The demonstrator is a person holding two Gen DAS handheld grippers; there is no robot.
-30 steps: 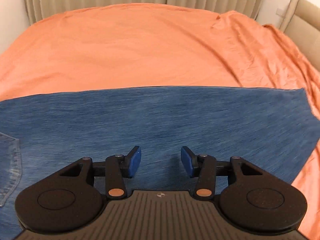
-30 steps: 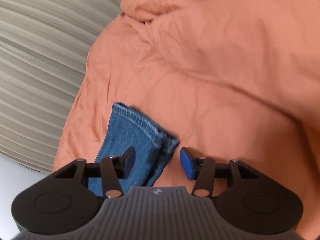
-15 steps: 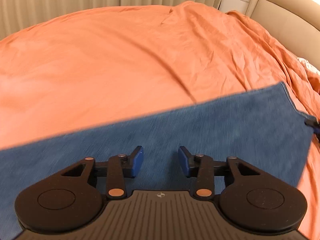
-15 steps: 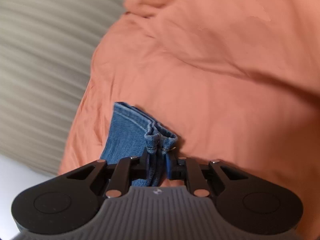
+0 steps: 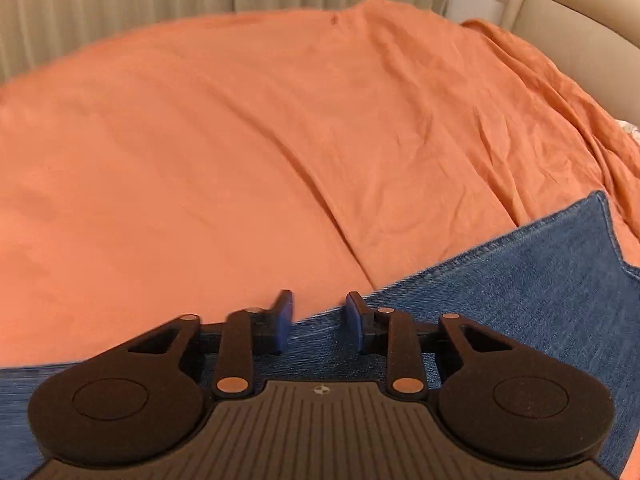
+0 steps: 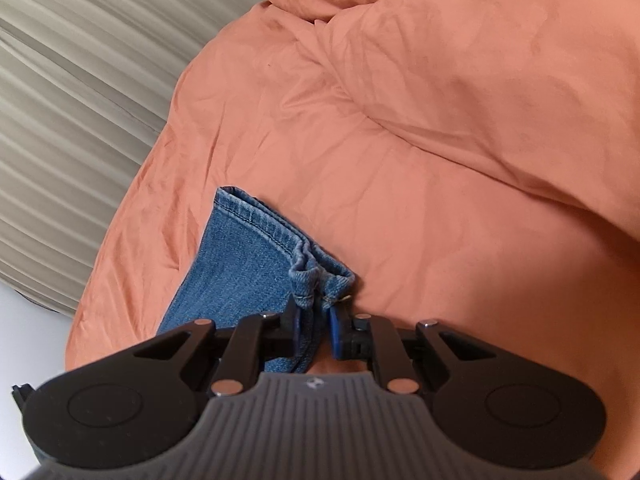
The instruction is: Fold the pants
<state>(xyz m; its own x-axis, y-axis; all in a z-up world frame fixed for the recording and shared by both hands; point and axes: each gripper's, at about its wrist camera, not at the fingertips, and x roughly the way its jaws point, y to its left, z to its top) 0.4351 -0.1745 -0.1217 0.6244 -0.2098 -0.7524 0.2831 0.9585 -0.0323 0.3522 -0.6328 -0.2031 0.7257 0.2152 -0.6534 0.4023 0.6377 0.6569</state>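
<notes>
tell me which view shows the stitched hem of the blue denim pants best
The right wrist view: the stitched hem lies sharp and close, bunched where the right gripper clamps it. The left wrist view shows only a plain denim edge near the left gripper, no hem.

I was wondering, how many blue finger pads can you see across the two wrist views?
4. Left gripper: one pad over the orange bedcover, one over the jeans. Right gripper: both pinch the jeans' hem, the left-hand one mostly hidden.

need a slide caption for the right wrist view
Right gripper shut on the bunched hem of the blue denim pants, which lie on the orange bedspread.
</notes>
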